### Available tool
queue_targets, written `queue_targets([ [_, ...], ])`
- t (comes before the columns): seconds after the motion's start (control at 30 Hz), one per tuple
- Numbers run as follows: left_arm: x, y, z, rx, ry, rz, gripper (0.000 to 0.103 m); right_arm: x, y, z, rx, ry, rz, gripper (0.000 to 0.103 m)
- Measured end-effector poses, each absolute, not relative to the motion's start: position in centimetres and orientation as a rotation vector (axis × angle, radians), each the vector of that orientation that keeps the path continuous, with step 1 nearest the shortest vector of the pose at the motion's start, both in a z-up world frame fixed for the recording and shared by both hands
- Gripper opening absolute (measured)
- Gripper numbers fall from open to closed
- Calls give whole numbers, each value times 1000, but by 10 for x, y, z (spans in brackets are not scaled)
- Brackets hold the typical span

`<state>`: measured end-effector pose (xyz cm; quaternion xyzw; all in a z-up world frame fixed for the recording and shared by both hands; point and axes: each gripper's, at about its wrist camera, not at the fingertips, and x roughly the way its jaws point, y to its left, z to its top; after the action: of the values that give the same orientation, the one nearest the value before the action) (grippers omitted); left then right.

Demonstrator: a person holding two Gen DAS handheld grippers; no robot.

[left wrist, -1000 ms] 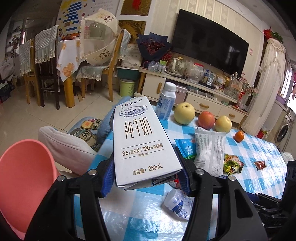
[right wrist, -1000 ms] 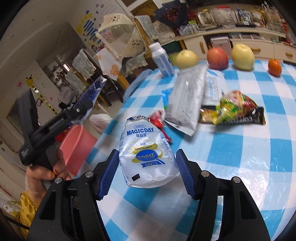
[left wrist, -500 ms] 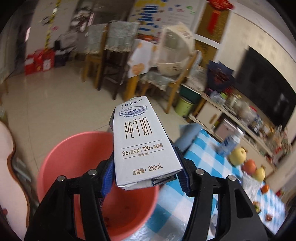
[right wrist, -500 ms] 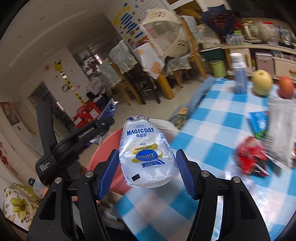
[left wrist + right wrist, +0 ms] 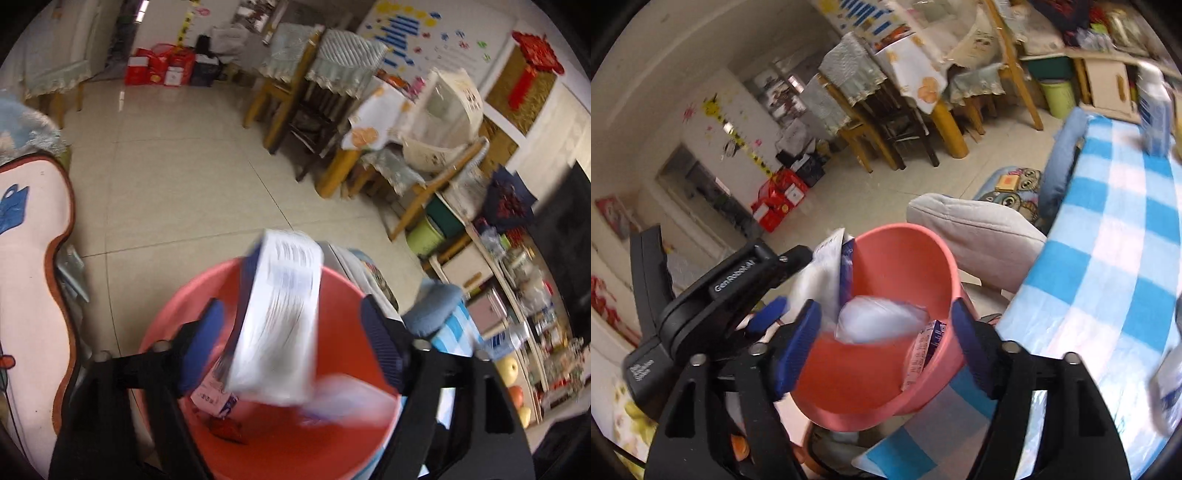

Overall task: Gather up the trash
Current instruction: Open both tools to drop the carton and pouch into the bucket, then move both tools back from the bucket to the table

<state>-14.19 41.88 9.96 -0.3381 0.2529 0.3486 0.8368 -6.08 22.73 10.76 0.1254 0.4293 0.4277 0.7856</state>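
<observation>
A pink bucket [image 5: 173, 306] stands on the floor beside the table. My left gripper [image 5: 291, 343] hangs over it, its jaws opening. The white milk carton [image 5: 280, 317] is blurred between them, tipped and free of both pads. My right gripper [image 5: 886, 343] is also above the bucket [image 5: 908, 266] with its jaws opening. The white yogurt pouch [image 5: 879, 319] is a blur below them, inside the rim and touching neither pad. The carton [image 5: 827, 269] shows at the bucket's left edge. A small carton [image 5: 214, 400] and a red wrapper [image 5: 225, 430] lie at the bottom of the bucket.
The table with its blue checked cloth [image 5: 1108, 258] runs along the right, with a bottle [image 5: 1152, 110] at its far end. A grey cushion [image 5: 975, 229] lies just beyond the bucket. Wooden chairs [image 5: 288, 96] and a dining table stand across the tiled floor [image 5: 177, 177].
Both grippers swung from the table to above the pink bucket. Both sets of jaws spread, and the milk carton and the pouch slipped out of their grips.
</observation>
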Motion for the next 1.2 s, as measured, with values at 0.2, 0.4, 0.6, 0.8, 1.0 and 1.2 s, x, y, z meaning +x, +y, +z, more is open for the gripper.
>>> queue_targets([
  [0.2,-131,397,110,-603,504,676,86,-77,191,114,236,857,803,87],
  [0.4,-114,364,121,-480,433,553,87,-95,163,114,160,829,710,88],
  [0.6,-101,321,132,-326,384,423,87,-113,135,114,115,810,654,89],
  [0.8,-91,293,136,-271,418,328,87,-132,108,112,96,767,607,89],
  [1.0,-84,281,131,-335,467,191,87,-141,92,108,32,728,540,90],
  [1.2,-77,261,121,-309,508,107,87,-144,70,103,7,698,504,90],
])
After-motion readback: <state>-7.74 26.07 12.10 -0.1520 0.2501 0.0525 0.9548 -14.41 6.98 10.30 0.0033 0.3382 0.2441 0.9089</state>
